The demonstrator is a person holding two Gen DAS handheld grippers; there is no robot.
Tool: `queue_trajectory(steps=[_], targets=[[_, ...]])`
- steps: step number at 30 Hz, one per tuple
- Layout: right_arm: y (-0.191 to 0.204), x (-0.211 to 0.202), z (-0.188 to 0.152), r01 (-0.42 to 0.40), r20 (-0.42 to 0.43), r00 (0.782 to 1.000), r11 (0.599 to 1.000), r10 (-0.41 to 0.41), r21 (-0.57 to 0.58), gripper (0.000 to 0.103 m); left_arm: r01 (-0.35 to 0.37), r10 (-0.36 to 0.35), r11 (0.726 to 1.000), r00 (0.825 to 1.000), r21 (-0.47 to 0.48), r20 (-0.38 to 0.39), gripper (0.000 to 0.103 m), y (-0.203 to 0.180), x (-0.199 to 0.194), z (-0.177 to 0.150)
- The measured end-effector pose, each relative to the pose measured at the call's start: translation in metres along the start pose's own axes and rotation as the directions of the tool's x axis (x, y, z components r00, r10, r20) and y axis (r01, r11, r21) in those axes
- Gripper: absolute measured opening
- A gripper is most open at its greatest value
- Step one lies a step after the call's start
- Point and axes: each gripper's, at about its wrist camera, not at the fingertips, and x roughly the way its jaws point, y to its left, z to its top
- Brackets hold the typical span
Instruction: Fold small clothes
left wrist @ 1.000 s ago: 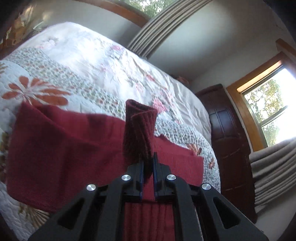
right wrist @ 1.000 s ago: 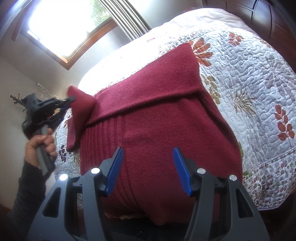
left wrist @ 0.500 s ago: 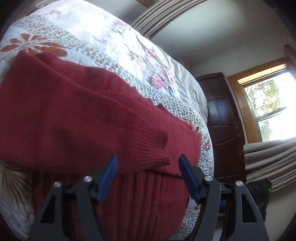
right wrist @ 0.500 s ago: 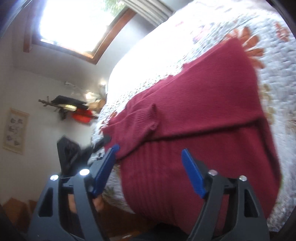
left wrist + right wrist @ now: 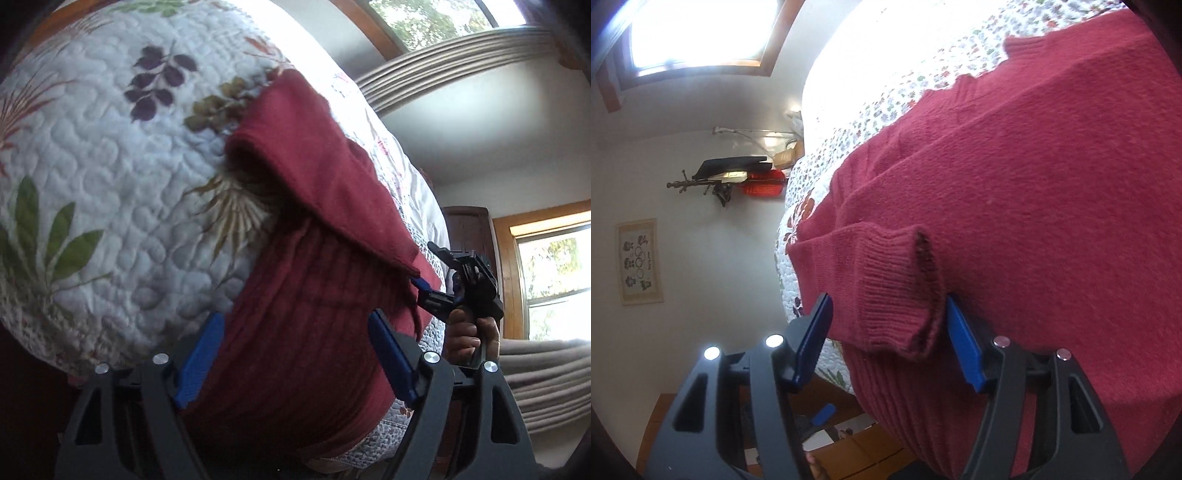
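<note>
A red sweater lies on the quilted bed, its hem hanging over the bed's edge. The left gripper hovers released at the hem. The right gripper, also released, straddles the folded sleeve cuff.

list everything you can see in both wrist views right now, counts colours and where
sweater: 1, dark red, spread on the bed, lower part hanging over the edge
sleeve cuff: 1, dark red ribbed, folded across the sweater, between the right gripper's open fingers
quilt: 1, white with leaf and flower prints, covering the bed
windows: 3 seen, wood-framed, on the walls
curtains: beige, beside the windows
dark wooden furniture: 1, beyond the bed
framed picture: 1, pale, on the wall
red basket: 1, past the bed
left gripper: 1, black with blue pads, open over the hem
right gripper: 1, black with blue pads, open around the cuff
hand: 1, holding the right gripper
</note>
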Motion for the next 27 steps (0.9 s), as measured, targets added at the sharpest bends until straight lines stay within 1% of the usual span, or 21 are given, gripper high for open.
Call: queue_trajectory(steps=[2,3,4,6,7,8,10,14,17,20,22,24,27], targets=[[0.0,0.006,0.005,-0.023,-0.007,1.0,1.0,0.023,0.012,0.063,-0.001,0.001,1.0,1.0,-0.017,-0.005,0.08,0.005,0.002,-0.004],[-0.001,0.008,0.007,-0.037,-0.007,0.999,0.999,0.037,0.022,0.059,0.0,0.0,1.0,1.0,-0.014,-0.005,0.08,0.004,0.002,-0.005],[0.0,0.008,0.009,-0.039,-0.005,0.999,0.999,0.039,0.024,0.051,0.002,-0.002,1.0,1.0,-0.006,-0.004,0.08,-0.001,0.003,-0.004],[0.006,0.006,0.011,-0.025,0.005,1.0,1.0,0.025,0.004,0.019,0.008,-0.008,1.0,1.0,0.009,0.0,0.08,-0.006,0.004,-0.004],[0.01,0.003,0.011,-0.019,0.008,1.0,1.0,0.019,-0.01,0.01,0.011,-0.011,1.0,1.0,0.016,0.002,0.08,-0.01,0.005,-0.004],[0.014,-0.001,0.011,-0.022,0.013,1.0,0.999,0.022,-0.026,0.006,0.011,-0.012,1.0,1.0,0.018,0.004,0.08,-0.016,0.008,-0.004],[0.025,-0.013,0.01,-0.018,0.033,0.999,0.997,0.02,-0.071,0.006,0.015,-0.015,1.0,1.0,0.021,0.005,0.08,-0.021,0.012,-0.003],[0.055,-0.05,0.01,-0.008,0.098,0.995,0.986,0.025,-0.166,0.006,0.018,-0.018,1.0,1.0,0.016,-0.015,0.08,-0.021,0.02,-0.002],[0.075,-0.086,0.009,0.041,0.168,0.986,0.971,-0.001,-0.236,0.006,0.021,-0.02,0.999,0.999,0.029,-0.035,0.08,-0.024,0.026,-0.003],[0.085,-0.121,0.006,0.115,0.249,0.968,0.95,-0.042,-0.289,0.006,0.028,-0.026,0.999,0.999,0.044,-0.047,0.08,-0.03,0.031,-0.003],[0.081,-0.14,0.007,0.146,0.291,0.955,0.947,-0.059,-0.287,0.006,0.036,-0.034,0.998,0.998,0.053,-0.052,0.08,-0.034,0.034,-0.001],[0.069,-0.156,0.008,0.167,0.321,0.944,0.95,-0.077,-0.262,0.006,0.041,-0.038,0.997,0.998,0.062,-0.057,0.08,-0.037,0.038,0.001],[0.031,-0.18,0.009,0.185,0.352,0.93,0.961,-0.104,-0.206,0.006,0.043,-0.039,0.997,0.997,0.068,-0.066,0.08,-0.04,0.041,0.005]])
